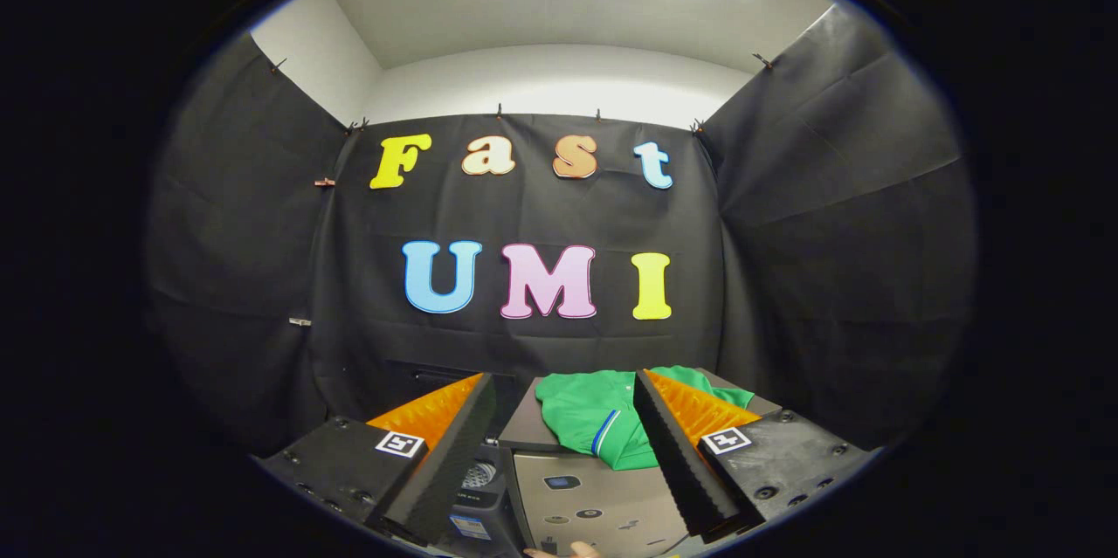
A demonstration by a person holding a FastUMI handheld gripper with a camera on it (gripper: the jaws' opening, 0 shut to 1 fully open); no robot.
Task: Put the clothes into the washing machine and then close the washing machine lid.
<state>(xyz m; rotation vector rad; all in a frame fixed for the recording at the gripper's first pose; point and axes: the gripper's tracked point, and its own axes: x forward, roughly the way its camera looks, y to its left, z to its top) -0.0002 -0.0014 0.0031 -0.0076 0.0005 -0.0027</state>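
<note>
The claw [559, 444] hangs with its fingers spread apart and empty, aimed forward. A green polo shirt [594, 418] lies crumpled on the washing machine's [594, 497] closed lid, just ahead, awaiting pickup.

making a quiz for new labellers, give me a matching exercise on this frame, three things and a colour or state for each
Things:
1. garment
2. hand-held gripper
3. finger pads

Colour or state:
A. orange, ridged
B. green, lying crumpled on the grey surface just beyond the fingers
C. open, nothing between the fingers

Pairs: 1-B, 2-C, 3-A
</note>
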